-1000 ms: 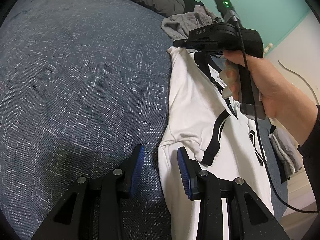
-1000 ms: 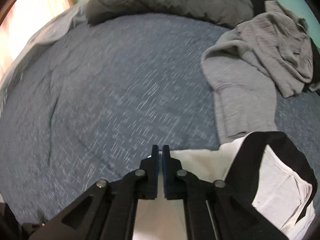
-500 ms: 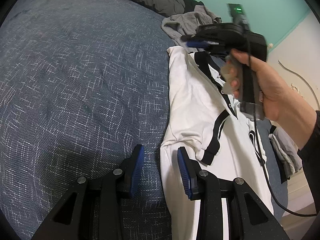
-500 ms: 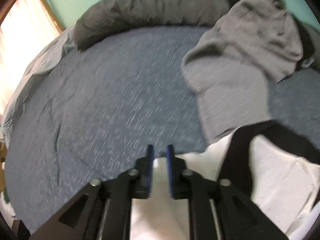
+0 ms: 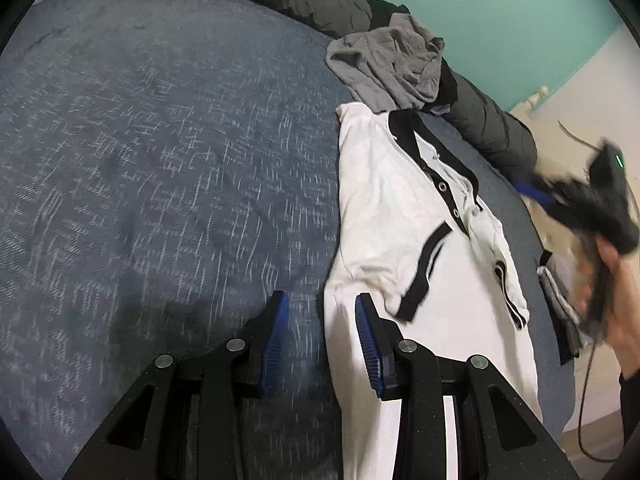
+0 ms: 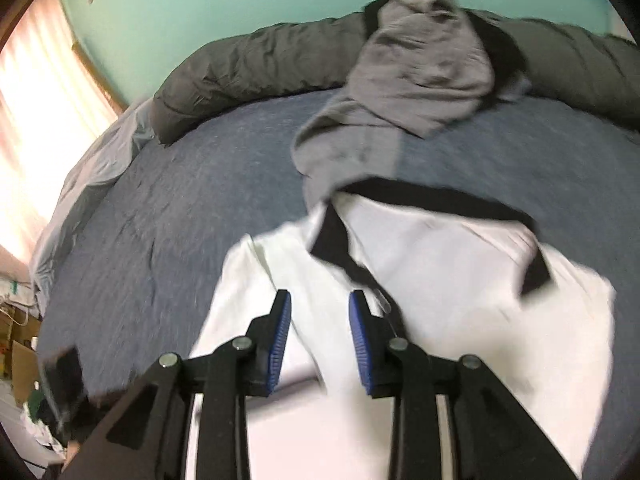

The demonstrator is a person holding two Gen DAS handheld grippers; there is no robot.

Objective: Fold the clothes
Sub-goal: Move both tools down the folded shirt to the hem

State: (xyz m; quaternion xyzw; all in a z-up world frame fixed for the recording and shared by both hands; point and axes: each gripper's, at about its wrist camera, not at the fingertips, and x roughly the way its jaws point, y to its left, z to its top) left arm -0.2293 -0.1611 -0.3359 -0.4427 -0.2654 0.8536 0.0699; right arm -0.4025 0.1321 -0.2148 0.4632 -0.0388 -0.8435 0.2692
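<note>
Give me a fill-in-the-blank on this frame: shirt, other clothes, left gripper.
1. The white shirt has a ____ collar.
2. The crumpled garment past the collar is ____.
3. The shirt lies on a ____ bedspread.
4. The left gripper straddles the shirt's edge with its jaws ____.

Missing words: black; grey; blue; open

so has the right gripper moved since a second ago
Yes. In the left wrist view the right gripper has swung from over the white shirt's collar, near the grey garment, out right past the shirt's edge.
</note>
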